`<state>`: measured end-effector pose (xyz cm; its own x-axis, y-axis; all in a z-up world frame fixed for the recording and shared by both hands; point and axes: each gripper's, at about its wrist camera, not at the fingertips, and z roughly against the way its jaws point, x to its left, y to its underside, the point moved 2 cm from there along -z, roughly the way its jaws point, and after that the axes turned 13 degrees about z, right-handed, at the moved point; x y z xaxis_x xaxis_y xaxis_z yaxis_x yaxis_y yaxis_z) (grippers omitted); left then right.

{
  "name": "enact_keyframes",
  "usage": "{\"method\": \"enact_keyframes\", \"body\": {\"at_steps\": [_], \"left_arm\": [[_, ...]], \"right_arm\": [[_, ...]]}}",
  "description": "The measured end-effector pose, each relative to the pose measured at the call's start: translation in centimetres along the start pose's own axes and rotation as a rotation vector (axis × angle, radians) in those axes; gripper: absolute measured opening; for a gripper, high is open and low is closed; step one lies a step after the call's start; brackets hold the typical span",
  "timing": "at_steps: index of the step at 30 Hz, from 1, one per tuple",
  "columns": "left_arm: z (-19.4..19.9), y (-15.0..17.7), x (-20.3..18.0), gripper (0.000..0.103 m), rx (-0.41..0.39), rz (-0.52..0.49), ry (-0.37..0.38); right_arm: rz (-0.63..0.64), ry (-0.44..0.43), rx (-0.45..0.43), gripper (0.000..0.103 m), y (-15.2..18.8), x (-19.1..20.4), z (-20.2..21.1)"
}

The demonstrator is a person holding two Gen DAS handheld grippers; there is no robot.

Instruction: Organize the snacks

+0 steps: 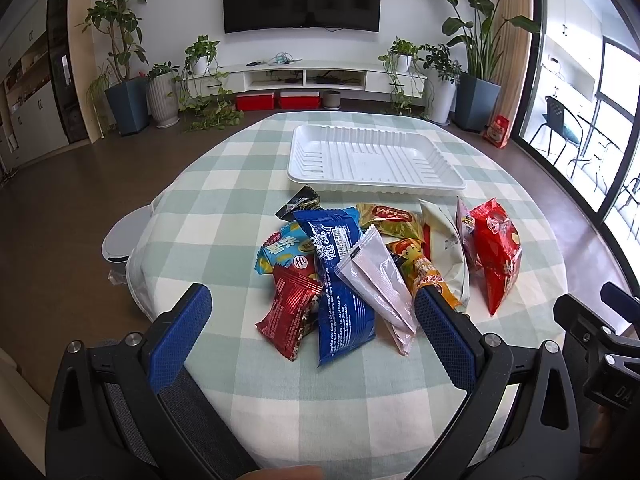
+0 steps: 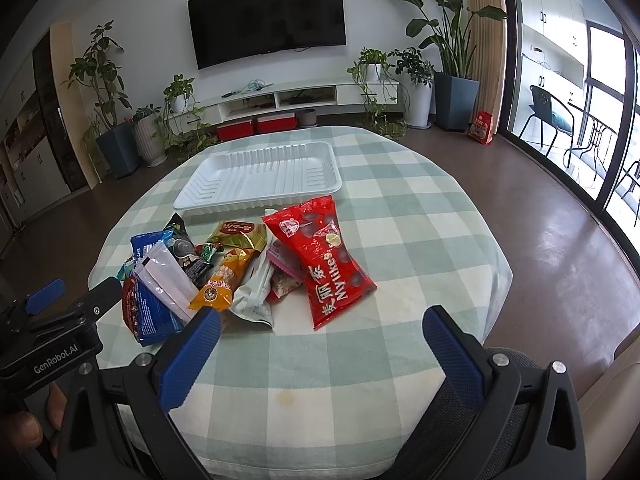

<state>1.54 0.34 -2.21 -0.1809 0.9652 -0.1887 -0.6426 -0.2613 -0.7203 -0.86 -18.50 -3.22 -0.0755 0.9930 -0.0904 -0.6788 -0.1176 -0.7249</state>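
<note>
A pile of snack packets lies on the checked tablecloth in front of an empty white tray, which also shows in the right wrist view. The pile holds a blue packet, a dark red packet, a white sachet and a big red Mylikes bag, which also shows in the left wrist view. My left gripper is open just above the near side of the pile, empty. My right gripper is open and empty just short of the red bag.
The round table ends close on every side, with brown floor around it. A white bin stands by the left edge. Plants, a TV unit and a glass door line the room beyond. Each gripper shows at the edge of the other's view.
</note>
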Motion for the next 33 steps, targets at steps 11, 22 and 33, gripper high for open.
{"method": "enact_keyframes", "body": {"at_steps": [11,22,33], "left_arm": [[-0.03,-0.01,-0.01,0.103,0.001,0.0,-0.001],[-0.03,-0.03,-0.05,0.103,0.004,-0.001,-0.002],[-0.03,-0.04,-0.06,0.103,0.005,-0.001,-0.003]], "right_arm": [[0.0,-0.001,0.009,0.103,0.27,0.08,-0.22],[0.002,-0.001,0.015,0.103,0.45,0.15,-0.41],[0.003,0.001,0.021,0.103,0.59,0.15,-0.57]]}}
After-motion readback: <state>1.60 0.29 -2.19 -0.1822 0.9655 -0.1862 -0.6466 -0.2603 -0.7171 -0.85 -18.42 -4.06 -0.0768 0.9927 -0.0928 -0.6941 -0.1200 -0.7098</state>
